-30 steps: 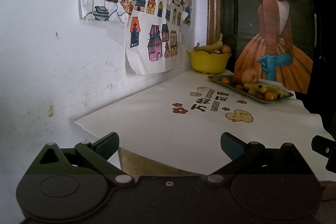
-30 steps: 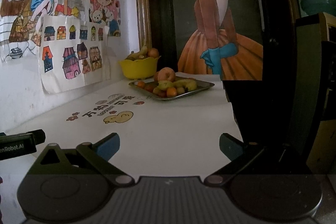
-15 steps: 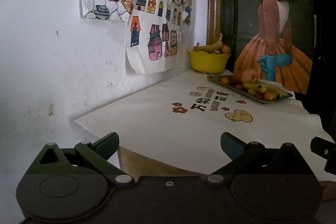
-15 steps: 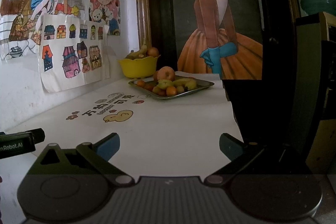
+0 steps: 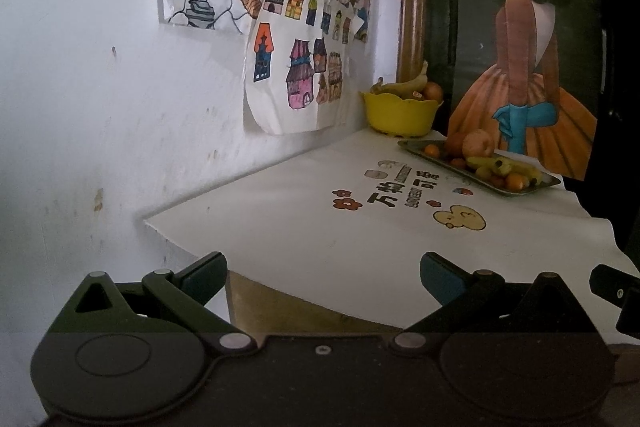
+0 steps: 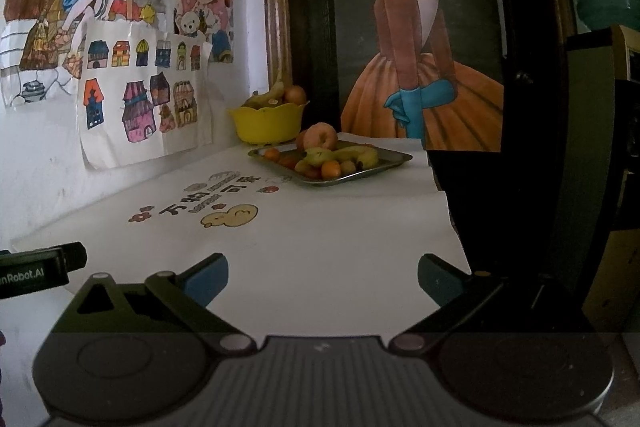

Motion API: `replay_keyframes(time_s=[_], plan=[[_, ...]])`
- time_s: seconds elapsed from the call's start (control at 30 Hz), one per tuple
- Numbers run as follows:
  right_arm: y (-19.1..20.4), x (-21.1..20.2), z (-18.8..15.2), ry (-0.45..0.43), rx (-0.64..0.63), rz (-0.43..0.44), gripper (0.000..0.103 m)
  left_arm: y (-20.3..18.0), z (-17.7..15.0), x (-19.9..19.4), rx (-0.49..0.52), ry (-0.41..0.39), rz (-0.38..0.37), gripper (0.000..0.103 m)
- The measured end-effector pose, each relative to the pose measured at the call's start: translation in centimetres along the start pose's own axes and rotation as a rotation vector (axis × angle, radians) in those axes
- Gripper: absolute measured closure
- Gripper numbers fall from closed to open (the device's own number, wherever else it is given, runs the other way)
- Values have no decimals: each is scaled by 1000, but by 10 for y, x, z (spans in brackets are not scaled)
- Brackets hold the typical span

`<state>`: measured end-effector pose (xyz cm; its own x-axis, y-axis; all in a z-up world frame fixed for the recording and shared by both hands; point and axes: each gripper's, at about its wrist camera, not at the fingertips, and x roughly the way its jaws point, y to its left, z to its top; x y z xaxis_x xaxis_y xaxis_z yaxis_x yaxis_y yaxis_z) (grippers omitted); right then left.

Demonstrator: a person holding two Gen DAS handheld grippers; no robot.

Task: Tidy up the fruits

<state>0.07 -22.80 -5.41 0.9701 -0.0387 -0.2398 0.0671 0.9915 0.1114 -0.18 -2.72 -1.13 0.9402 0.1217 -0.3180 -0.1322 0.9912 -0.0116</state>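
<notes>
Facing the far corner of a table covered w/ a white printed paper sheet point(image 6: 320, 247), both claws hover at the near edge, well apart from the fruit. Left claw point(image 5: 323, 269): jaws spread wide, nothing between the blue-padded fingers point(image 5: 438, 273). Right claw point(image 6: 323, 269): likewise spread and empty; its wrist view also catches the left unit's black body at the lower-left margin, so the two are held side by side. Task items sit at the far end: a shallow rectangular metal tray point(image 6: 394, 158) carrying mixed fruit, i.e. a reddish apple point(image 6: 322, 135), yellow-green bananas point(image 6: 354, 155) and several small orange and red fruits point(image 6: 331, 169), piled loosely w/o sorting. Just behind the tray, toward the wall corner, stands a yellow scalloped plastic bowl point(image 6: 266, 125), already holding a banana and a round orange-brown fruit; whether tray and bowl touch cannot be told. Placement rationale (judgement): bowl beside tray keeps the transfer short, so the bowl is prob. a destination and the tray the source. Wide jaws suit an approach phase, as the apple needs most of the gape. Task appears barely begun or between picks; next move likely a forward reach to the tray. Risk: round fruit may roll when neighbours are disturbed. Background, not task-relevant: children's coloured drawings point(image 5: 296, 75) taped to the white wall, and a painted girl-in-orange-dress panel point(image 6: 416, 39) behind the tray.
</notes>
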Motion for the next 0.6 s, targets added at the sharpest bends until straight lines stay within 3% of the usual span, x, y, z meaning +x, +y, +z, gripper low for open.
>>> replay_keyframes(time_s=[0.6], plan=[[2,2,0,8,-5,3,0,0,-2,1,-3,7,3,1]])
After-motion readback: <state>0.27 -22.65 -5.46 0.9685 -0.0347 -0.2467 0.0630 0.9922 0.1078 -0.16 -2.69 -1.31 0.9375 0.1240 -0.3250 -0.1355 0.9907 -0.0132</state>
